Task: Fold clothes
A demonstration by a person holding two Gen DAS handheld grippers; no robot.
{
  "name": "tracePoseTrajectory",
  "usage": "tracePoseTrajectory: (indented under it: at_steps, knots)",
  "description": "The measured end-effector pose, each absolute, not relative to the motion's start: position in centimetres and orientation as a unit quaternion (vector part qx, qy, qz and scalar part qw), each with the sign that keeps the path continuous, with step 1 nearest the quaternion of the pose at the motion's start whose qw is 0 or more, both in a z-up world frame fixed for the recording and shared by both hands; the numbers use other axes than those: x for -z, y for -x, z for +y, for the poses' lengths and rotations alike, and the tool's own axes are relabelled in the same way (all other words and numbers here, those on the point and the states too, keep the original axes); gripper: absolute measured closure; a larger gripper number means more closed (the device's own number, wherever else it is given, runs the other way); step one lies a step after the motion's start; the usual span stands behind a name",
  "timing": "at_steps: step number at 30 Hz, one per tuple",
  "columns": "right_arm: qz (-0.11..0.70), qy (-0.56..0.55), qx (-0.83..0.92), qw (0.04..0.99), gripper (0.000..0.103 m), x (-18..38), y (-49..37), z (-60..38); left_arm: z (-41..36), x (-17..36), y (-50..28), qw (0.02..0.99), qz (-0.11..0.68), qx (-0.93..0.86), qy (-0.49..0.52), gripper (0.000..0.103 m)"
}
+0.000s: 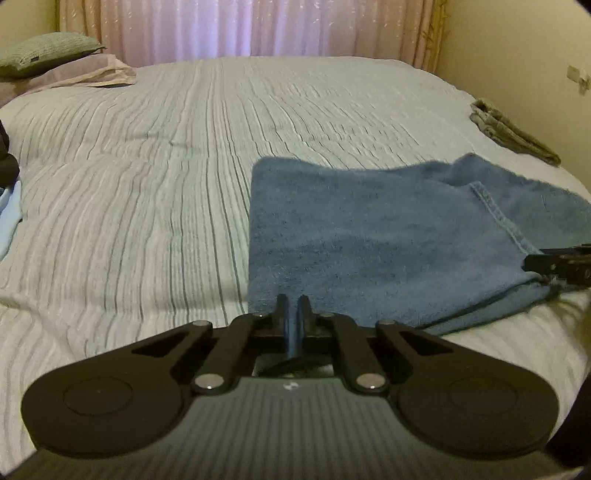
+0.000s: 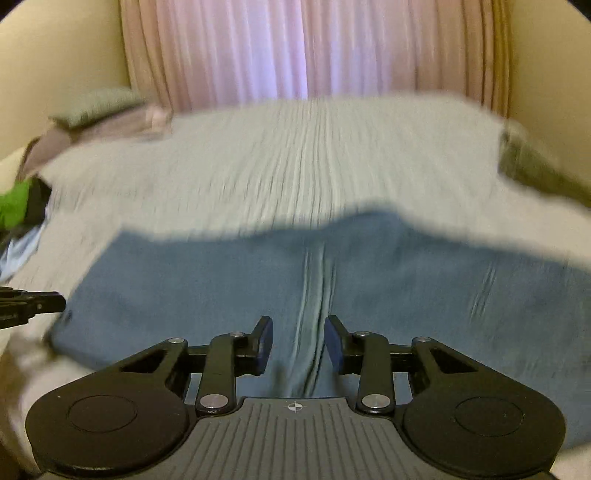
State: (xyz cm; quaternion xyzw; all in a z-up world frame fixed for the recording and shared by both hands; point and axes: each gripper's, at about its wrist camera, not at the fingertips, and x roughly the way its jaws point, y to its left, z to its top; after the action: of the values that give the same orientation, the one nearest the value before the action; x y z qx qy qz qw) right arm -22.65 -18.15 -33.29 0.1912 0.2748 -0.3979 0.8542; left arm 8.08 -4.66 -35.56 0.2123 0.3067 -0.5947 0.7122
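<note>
**Blue towel folded on the bed, left jaws pinching its near edge**

Terry-cloth blue towel [image 1: 376, 236] lies folded on the striped bedspread [image 1: 147, 184], near the bed's front right corner. Its long axis runs across the bed, left to right, with a hemmed flap folded over at the right end. My left gripper [image 1: 294, 306] sits at the towel's near left corner, jaws together on a thin fold of the blue cloth. My right gripper [image 2: 298, 343] hovers over the towel's near edge, jaws apart and holding nothing; that view is blurred. A folded olive-grey cloth [image 1: 513, 129] rests at the bed's far right edge, well apart from the towel. A green pillow [image 1: 44, 51] lies at the far left corner, before pink curtains [image 1: 258, 26].
</note>
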Motion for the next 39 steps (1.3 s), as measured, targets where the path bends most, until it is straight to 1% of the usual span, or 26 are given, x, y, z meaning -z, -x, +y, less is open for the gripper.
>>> tracePoseTrajectory:
  at_steps: [3,7,9,12,14,16,19,23,27,28,29,30,31,34,39]
  knots:
    - [0.255,-0.181,0.405,0.859,0.068,32.3,21.0,-20.3,-6.5,33.6,-8.6,0.724,0.289,0.598,-0.188,0.097]
    - [0.283,-0.196,0.407,0.846,0.068,34.7,18.1,-23.4,-11.0,32.9,-8.7,0.723,0.285,0.605,-0.173,0.097]
    - [0.323,-0.207,0.411,0.827,0.068,36.9,17.4,-24.5,-13.5,34.0,-9.1,0.723,0.299,0.597,-0.179,0.097]
    - [0.326,-0.212,0.416,0.822,0.068,37.3,18.4,-24.4,-16.3,36.9,-9.9,0.727,0.327,0.568,-0.205,0.098]
    - [0.306,-0.221,0.412,0.829,0.068,35.8,20.5,-22.5,-16.1,37.7,-10.2,0.728,0.34,0.564,-0.192,0.098]
    - [0.289,-0.217,0.408,0.838,0.068,34.3,22.7,-20.1,-14.7,37.1,-9.8,0.729,0.343,0.564,-0.183,0.098]
    - [0.3,-0.216,0.385,0.846,0.068,33.9,24.7,-16.2,-11.3,35.8,-8.9,0.723,0.358,0.568,-0.165,0.097]
    - [0.322,-0.227,0.39,0.832,0.068,35.5,25.6,-14.0,-6.6,35.8,-6.0,0.732,0.361,0.546,-0.188,0.097]
    - [0.316,-0.22,0.395,0.834,0.067,34.1,26.1,-12.1,-4.0,34.9,-3.5,0.747,0.352,0.528,-0.201,0.096]
    - [0.315,-0.219,0.399,0.833,0.062,34.0,26.3,-11.7,-3.5,34.5,-2.9,0.749,0.35,0.524,-0.204,0.093]
    - [0.315,-0.217,0.403,0.832,0.058,33.9,26.5,-11.3,-2.9,34.2,-2.4,0.752,0.348,0.521,-0.207,0.086]
    - [0.314,-0.216,0.407,0.83,0.038,33.8,26.7,-10.9,-2.3,33.8,-1.8,0.754,0.346,0.518,-0.21,0.082]
    - [0.314,-0.214,0.411,0.829,0.033,33.7,27.0,-10.5,-1.8,33.5,-1.3,0.756,0.344,0.514,-0.212,0.08]
    - [0.319,-0.203,0.418,0.826,0.033,33.6,27.6,-9.5,-0.5,32.9,0.2,0.762,0.343,0.502,-0.222,0.075]
    - [0.322,-0.2,0.431,0.819,0.033,33.4,29.0,-8.4,1.1,32.7,1.9,0.765,0.342,0.495,-0.23,0.072]
